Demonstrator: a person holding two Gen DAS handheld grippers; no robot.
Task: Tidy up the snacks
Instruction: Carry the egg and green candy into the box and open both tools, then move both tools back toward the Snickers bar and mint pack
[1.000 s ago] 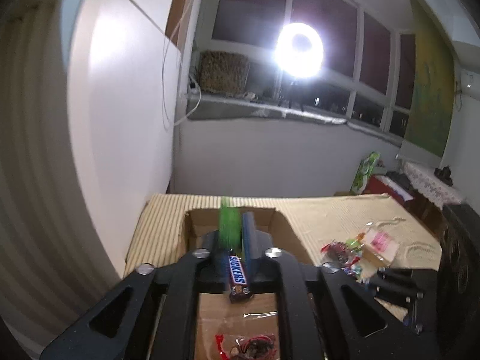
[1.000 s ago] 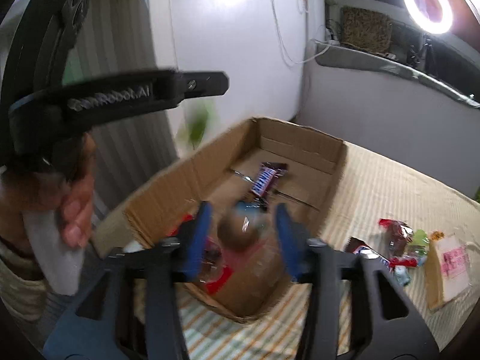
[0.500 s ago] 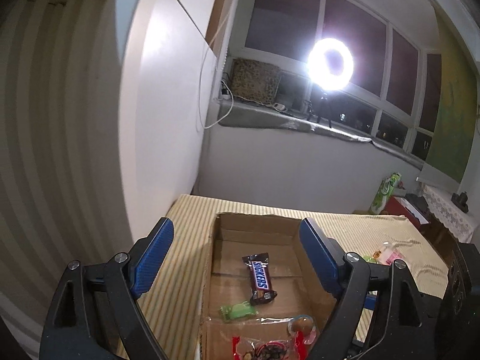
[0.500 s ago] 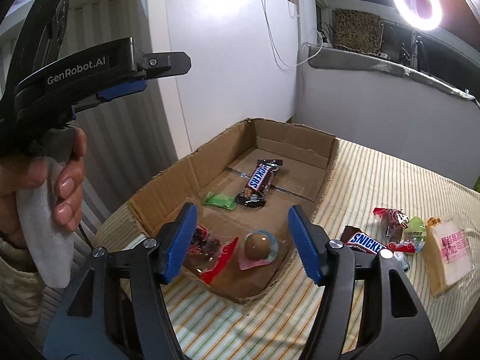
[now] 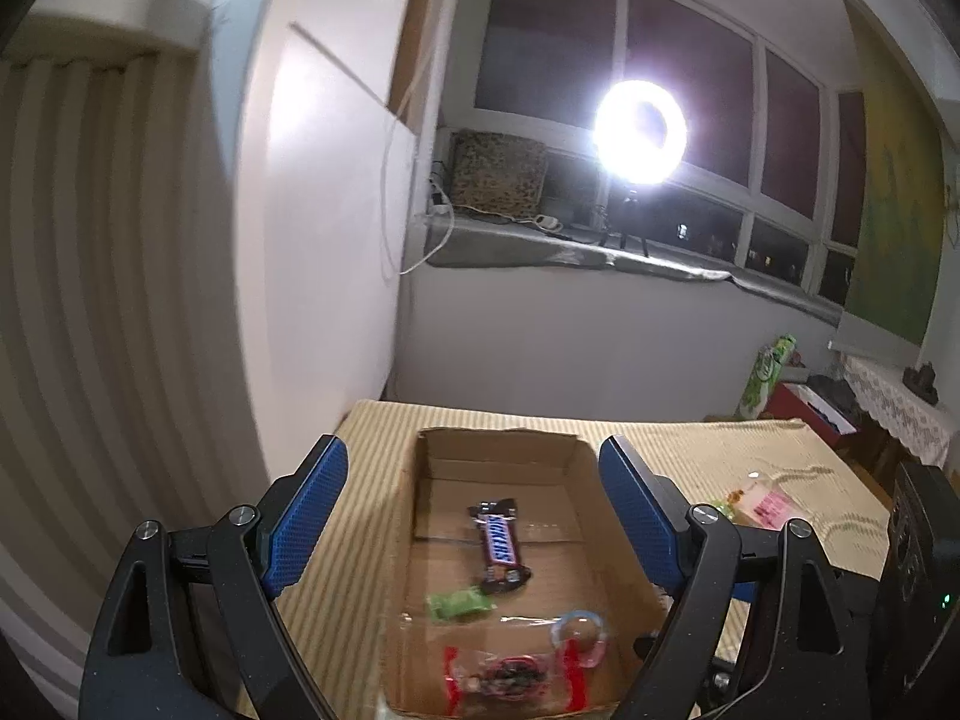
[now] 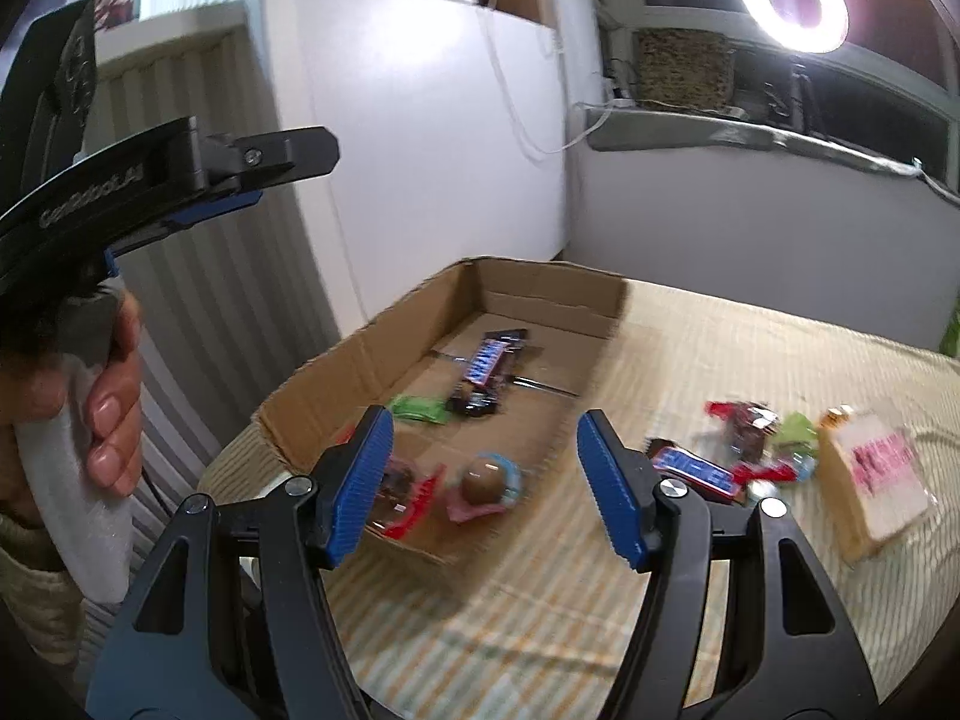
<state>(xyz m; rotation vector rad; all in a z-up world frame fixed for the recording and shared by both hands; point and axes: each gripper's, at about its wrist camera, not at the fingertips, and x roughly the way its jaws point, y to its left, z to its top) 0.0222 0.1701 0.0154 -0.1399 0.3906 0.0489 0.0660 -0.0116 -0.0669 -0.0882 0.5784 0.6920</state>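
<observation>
Both the left tool and right tool gape wide, empty. The next Snickers bar (light, stiff, slippery wrapper) lies on the table beside the cardboard box; grip across its middle.

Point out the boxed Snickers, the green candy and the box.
Snickers (image 5: 501, 546), left wrist view, middle of the wrapper logo.
Green candy (image 5: 459, 604), left wrist view, centre of the wrapper.
Box (image 6: 336, 378), right wrist view, its left side wall.
</observation>
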